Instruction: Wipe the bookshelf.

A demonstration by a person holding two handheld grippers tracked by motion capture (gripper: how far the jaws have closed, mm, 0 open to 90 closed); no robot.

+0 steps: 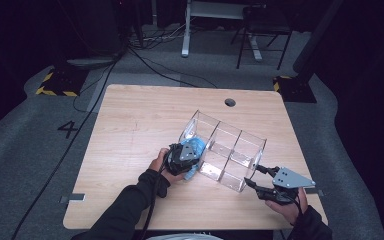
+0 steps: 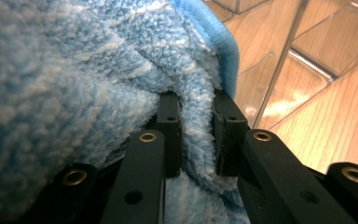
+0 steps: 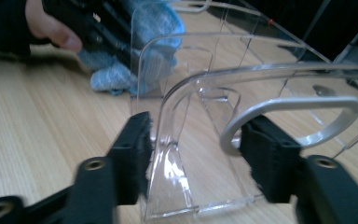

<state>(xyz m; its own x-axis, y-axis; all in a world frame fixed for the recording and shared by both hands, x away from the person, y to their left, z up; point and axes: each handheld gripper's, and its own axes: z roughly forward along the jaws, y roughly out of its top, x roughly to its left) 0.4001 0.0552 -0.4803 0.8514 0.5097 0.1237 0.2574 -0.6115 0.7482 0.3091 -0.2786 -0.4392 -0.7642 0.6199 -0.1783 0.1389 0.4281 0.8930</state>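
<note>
While the right gripper stands nearest the person's edge of the pale wooden table, its jaws straddle the near end wall of the clear plastic three-compartment organiser box. The left pad touches or nearly touches the wall; the right pad stands clear of it, beside a grey curved handle. Read as released, not clamping: the wall sits between the fingers with no squeeze evident.

Farther off, the left gripper is clenched on a fold of the fluffy blue-and-white microfibre cloth. The cloth bunches above and to the left of the fingers, with a bound blue hem just past the right fingertip. The box's end compartment lies just beyond the fingertips, cloth at its open mouth.

Risks, as judged:
- Box unrestrained. If the cloth is pushed against a wall, the box may slide or tip, since the right fingers do not pin it.
- Grip is on one fold only; drag on a divider edge could pull it free.
- Bulky cloth may snag on the rim rather than enter.
</note>
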